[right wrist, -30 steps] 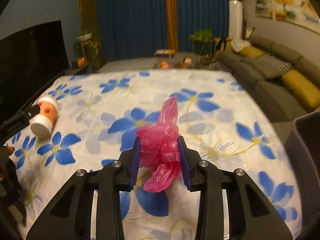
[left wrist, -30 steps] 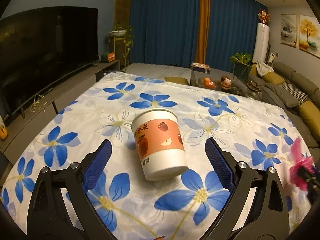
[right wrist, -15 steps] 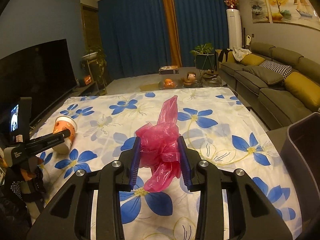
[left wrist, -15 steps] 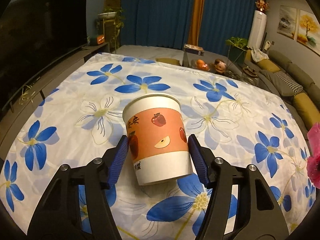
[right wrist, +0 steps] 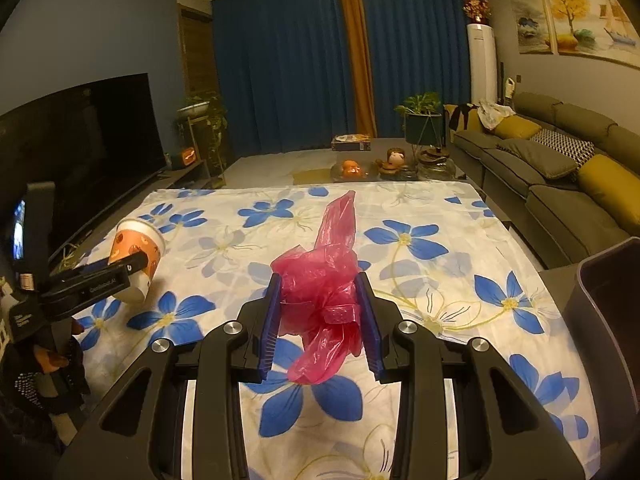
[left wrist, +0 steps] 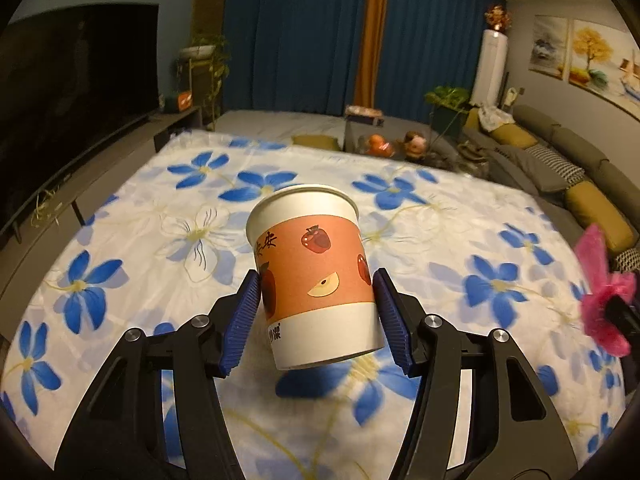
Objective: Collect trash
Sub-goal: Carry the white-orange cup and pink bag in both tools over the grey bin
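Clamping paper cup (left wrist: 316, 280) in left tongs (left wrist: 316, 316), crumpled pink plastic bag (right wrist: 320, 300) in right tongs (right wrist: 320, 320), above floral tabletop (right wrist: 420, 240).

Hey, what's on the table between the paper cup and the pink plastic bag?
Nothing but bare floral tablecloth. The right wrist view shows that stretch between the paper cup and the pink plastic bag.

dark bin (right wrist: 608, 320): cut by right edge | pink bag (left wrist: 604, 300): blurred, partly cut off
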